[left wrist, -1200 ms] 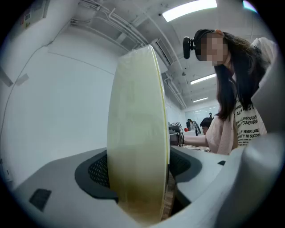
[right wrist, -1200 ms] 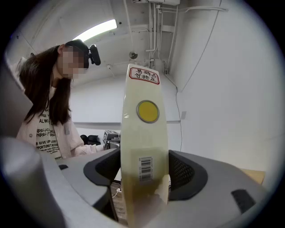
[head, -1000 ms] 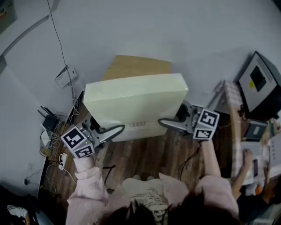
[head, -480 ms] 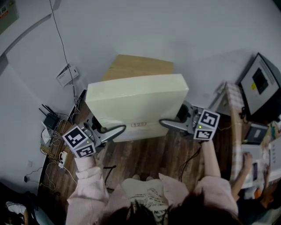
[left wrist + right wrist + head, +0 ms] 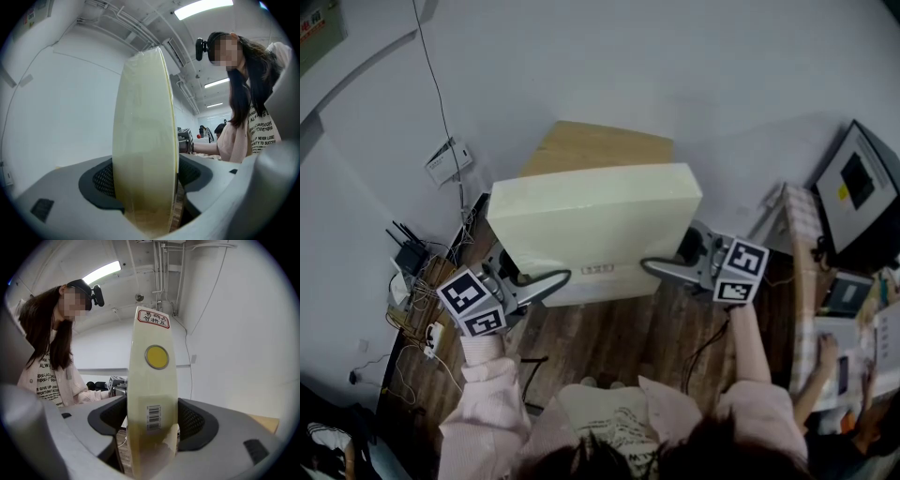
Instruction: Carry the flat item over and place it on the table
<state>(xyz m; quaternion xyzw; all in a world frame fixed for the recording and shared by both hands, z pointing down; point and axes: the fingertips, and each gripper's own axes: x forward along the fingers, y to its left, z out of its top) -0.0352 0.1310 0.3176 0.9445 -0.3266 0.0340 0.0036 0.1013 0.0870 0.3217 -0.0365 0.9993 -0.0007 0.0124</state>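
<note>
I have the flat item [image 5: 595, 220] pinched at both ends: my left claw [image 5: 536, 281] is clenched on its near left corner and my right claw [image 5: 661, 269] on its right end, and in each gripper view the dark ribbed pads press on both broad faces of the slab; it hangs between the two claws above the dark plank floor [image 5: 619, 337], broad face up, long axis running left to right from one claw to the other; the pale wooden surface [image 5: 600, 145] lies straight beyond it on the far side, and from my head the item's far edge overlaps the surface's near edge, so I judge the coming move to be a push away from me and then a lowering, both hands sharing it evenly since neither is clearly nearer; the item is a thick cream rectangle with square corners and a smooth, slightly glossy skin that looks like film wrap; its right end carries a round yellow sticker [image 5: 156, 356], a red-bordered label and a barcode; it looks stiff enough not to sag between the grips.
</note>
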